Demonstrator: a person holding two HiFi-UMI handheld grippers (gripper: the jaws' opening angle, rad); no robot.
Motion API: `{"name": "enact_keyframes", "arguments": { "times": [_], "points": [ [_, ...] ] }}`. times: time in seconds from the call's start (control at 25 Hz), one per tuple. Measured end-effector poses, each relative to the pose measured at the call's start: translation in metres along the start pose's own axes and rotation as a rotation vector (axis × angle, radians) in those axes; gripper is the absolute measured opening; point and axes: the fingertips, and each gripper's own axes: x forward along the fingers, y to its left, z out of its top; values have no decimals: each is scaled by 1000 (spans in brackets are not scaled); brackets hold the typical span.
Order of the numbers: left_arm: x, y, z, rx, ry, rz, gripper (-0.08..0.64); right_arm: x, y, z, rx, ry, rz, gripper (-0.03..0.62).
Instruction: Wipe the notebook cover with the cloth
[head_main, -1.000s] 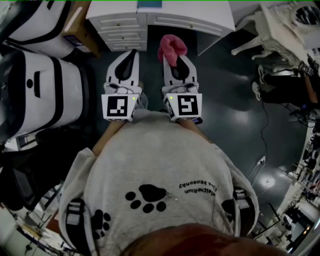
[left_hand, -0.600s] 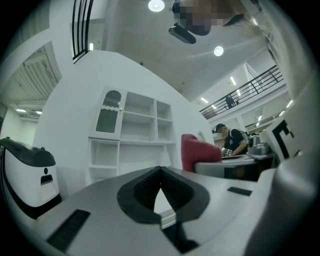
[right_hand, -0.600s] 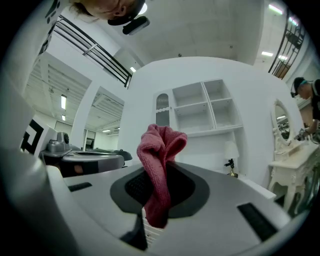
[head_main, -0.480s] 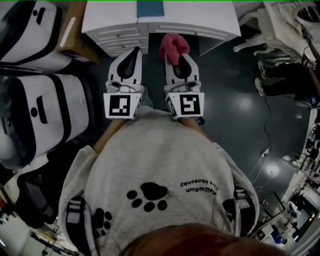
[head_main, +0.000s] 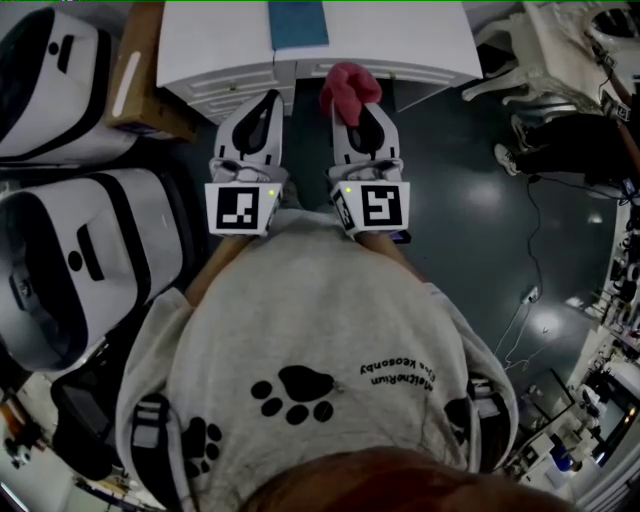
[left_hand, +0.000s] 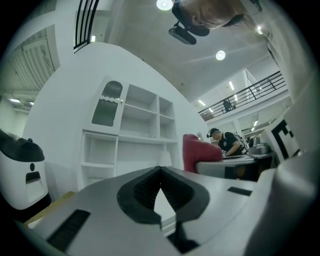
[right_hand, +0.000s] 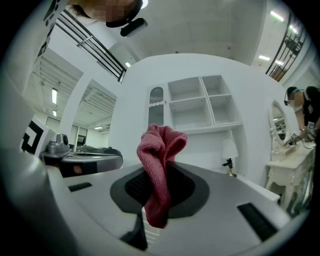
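Observation:
A blue notebook (head_main: 298, 24) lies on the white desk (head_main: 400, 30) at the top of the head view, beyond both grippers. The pink cloth (head_main: 348, 88) sticks out of my right gripper (head_main: 358, 108), which is shut on it in front of the desk's edge. In the right gripper view the cloth (right_hand: 159, 150) stands up in a fold from between the jaws of that gripper (right_hand: 159, 172). My left gripper (head_main: 268, 100) is beside it, level with it, shut with nothing in it; its tips (left_hand: 160, 172) meet. The notebook is out of sight in both gripper views.
The desk has white drawers (head_main: 240, 85) facing me. Large white machines with black bands (head_main: 70, 250) and a cardboard box (head_main: 130, 70) stand to the left. White furniture (head_main: 560, 50) and a floor cable (head_main: 525, 260) are to the right. A white shelf unit (left_hand: 135, 140) rises ahead.
The desk and the blue notebook have slid further into the head view from the top. Both grippers keep their places side by side, the cloth still held.

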Motion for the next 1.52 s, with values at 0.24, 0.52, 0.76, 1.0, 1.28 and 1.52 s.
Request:
{"name": "enact_keyframes", "arguments": {
  "times": [0.24, 0.52, 0.76, 1.0, 1.28, 1.52],
  "points": [
    [9, 9, 0, -17, -4, -9, 12, 11, -2, 0, -5, 7, -9, 60],
    [12, 10, -1, -10, -14, -38, 12, 11, -5, -2, -11, 3, -27, 60],
    [21, 18, -13, -13, 5, -43, 12, 26, -7, -3, -27, -16, -14, 60],
    [40, 25, -10, 0, -6, -39, 12, 47, -12, 2, -23, -36, 12, 60],
    [87, 44, -27, -12, 8, -14, 12, 95, -41, -16, -14, -16, 37, 60],
    [138, 68, -34, -26, 20, 20, 12, 152, -69, -21, -14, 10, 69, 61]
  ]
}}
